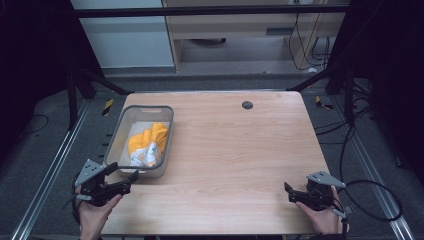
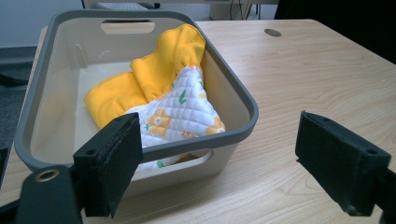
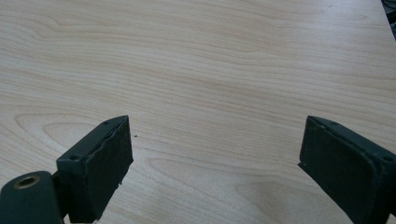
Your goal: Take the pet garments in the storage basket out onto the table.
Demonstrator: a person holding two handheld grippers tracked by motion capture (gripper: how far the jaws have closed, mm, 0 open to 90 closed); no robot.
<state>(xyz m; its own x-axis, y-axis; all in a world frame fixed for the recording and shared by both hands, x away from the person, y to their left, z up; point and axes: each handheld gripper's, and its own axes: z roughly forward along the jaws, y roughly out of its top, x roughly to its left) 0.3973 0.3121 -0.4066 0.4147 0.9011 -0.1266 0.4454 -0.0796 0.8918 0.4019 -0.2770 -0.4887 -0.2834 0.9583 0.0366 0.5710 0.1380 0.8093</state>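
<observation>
Presently the left gripper (image 1: 119,175) sits at about 7 o'clock on the table (image 1: 235,150), jaws spread wide and holding nothing, just short of the near end of the grey bin (image 1: 122,131). In the left gripper view one pad (image 2: 112,163) overlaps the bin's near rim (image 2: 196,144), while the other stands well out over bare wood. The right gripper (image 1: 295,192) rests at about 5 o'clock, well apart from the bin, jaws also wide and empty over plain tabletop (image 3: 210,70).

Work object: a yellow cloth with a white quilted printed side (image 2: 163,93), bunched inside the bin, heaped against the wall on the 3 o'clock side, one yellow fold riding up near that rim. Same cloth seen from above (image 1: 148,142).

Risks, as judged from this pose:
- The left jaws are level with the rim. A straight reach towards 12 o'clock likely strikes the near wall and shoves the bin along the table; it looks light and nothing pins it.
- Closing low may catch the rim or the handle slot together with fabric, so the bin lifts too.
- A pinch on one layer only would let the bundle unfold and drag on the wall.
- The right gripper is too far away to steady the bin.
</observation>
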